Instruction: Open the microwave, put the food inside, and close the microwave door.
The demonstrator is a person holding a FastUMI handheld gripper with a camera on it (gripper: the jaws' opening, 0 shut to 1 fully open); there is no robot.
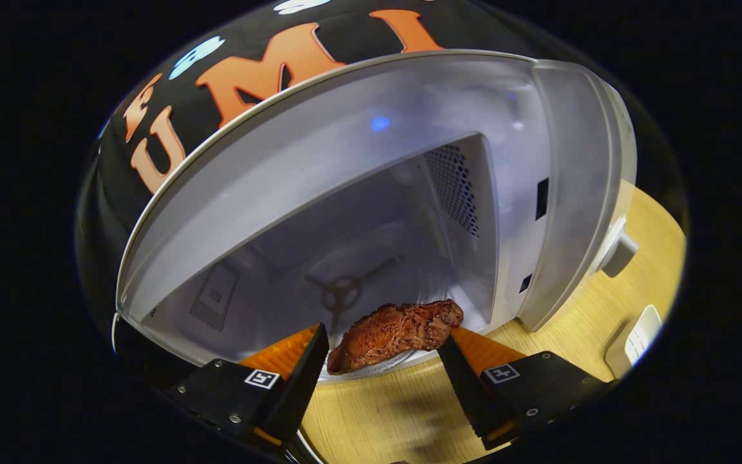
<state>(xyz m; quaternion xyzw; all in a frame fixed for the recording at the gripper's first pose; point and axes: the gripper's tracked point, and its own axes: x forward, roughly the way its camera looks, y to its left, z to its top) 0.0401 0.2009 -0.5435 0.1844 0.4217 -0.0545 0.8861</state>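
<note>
The white microwave (558,193) stands with its door swung away, so I look straight into the lit cavity. Its glass turntable (403,258) shows a three-armed hub underneath. My gripper (387,335) is shut on a brown, glazed piece of meat (397,332), one finger at each end. The meat hangs at the cavity's front opening, just above the near rim of the turntable. Both fingers sit at the microwave's threshold, above the wooden table (384,412).
A vent grille (455,187) lies on the cavity's right wall. To the right of the cavity are the control panel and a knob (619,252). A small white object (635,335) lies on the table right of the microwave. The dark door edge (127,351) shows left of the fingers.
</note>
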